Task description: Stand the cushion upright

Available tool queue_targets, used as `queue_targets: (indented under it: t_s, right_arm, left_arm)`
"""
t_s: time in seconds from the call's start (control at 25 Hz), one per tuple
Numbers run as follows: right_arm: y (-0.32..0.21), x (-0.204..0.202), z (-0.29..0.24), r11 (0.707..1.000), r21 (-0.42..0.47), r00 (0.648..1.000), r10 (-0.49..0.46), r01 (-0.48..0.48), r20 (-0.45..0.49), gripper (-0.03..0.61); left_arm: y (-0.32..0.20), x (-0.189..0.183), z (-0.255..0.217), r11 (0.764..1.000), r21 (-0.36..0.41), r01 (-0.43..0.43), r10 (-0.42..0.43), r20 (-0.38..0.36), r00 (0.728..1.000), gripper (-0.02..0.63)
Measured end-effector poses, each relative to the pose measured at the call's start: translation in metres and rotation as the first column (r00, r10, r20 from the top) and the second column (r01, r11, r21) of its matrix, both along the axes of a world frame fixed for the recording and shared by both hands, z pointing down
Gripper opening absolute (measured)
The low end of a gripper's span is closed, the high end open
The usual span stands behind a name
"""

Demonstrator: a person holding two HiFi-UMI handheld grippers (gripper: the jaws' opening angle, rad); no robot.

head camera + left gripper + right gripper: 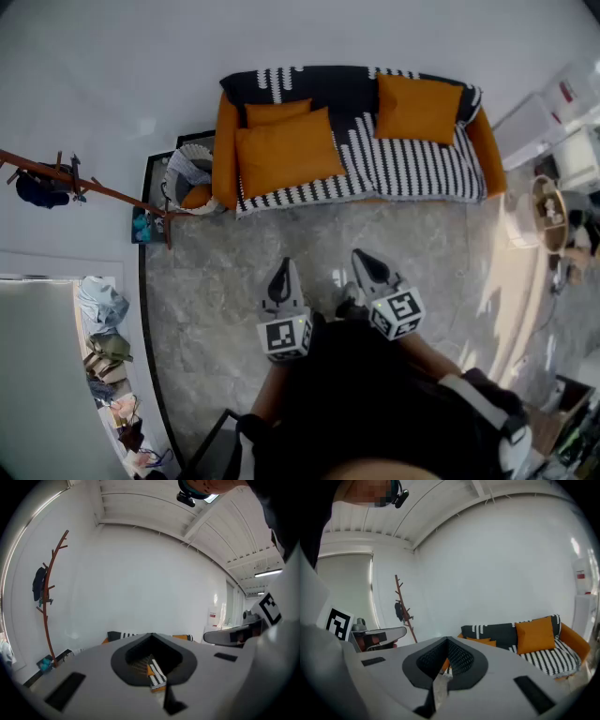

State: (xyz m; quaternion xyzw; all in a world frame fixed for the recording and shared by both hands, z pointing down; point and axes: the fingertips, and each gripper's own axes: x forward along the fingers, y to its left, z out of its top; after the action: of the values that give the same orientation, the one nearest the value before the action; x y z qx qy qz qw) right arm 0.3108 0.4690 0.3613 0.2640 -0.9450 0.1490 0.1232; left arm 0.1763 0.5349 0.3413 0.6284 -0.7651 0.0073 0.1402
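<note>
A sofa (412,164) with orange arms and a black-and-white striped cover stands against the far wall. One large orange cushion (287,152) lies tilted back on its left seat, with a smaller orange cushion (277,112) behind it. A third orange cushion (418,108) stands upright at the right (535,634). My left gripper (282,274) and right gripper (365,259) hover side by side over the grey floor, well short of the sofa. Both are shut with nothing between the jaws. In the right gripper view the low cushions (480,641) show just past the jaw tips.
A brown coat rack (86,184) with a dark garment stands at the left, next to a basket (188,172) by the sofa's left arm. Clothes and bags (105,347) line the left wall. A round side table (549,212) and white cabinets (539,127) stand at the right.
</note>
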Motion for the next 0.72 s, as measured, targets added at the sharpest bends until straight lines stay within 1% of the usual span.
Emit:
queue_targets:
  t_s: [0.32, 0.56, 0.72]
  right_arm:
    - [0.001, -0.006, 0.000, 1.000, 0.013, 1.000, -0.011, 0.011, -0.003, -0.009]
    - [0.003, -0.014, 0.002, 1.000, -0.012, 1.000, -0.003, 0.003, 0.004, -0.009]
    - [0.008, -0.022, 0.003, 1.000, 0.007, 1.000, -0.007, 0.007, 0.000, -0.009]
  left_arm:
    - [0.000, -0.006, 0.000, 1.000, 0.002, 0.003, -0.003, -0.003, 1.000, -0.002]
    - [0.002, -0.013, 0.001, 1.000, 0.006, 0.001, 0.000, -0.010, 1.000, -0.002]
    - [0.008, -0.020, 0.005, 1.000, 0.006, 0.001, -0.001, -0.022, 1.000, -0.002]
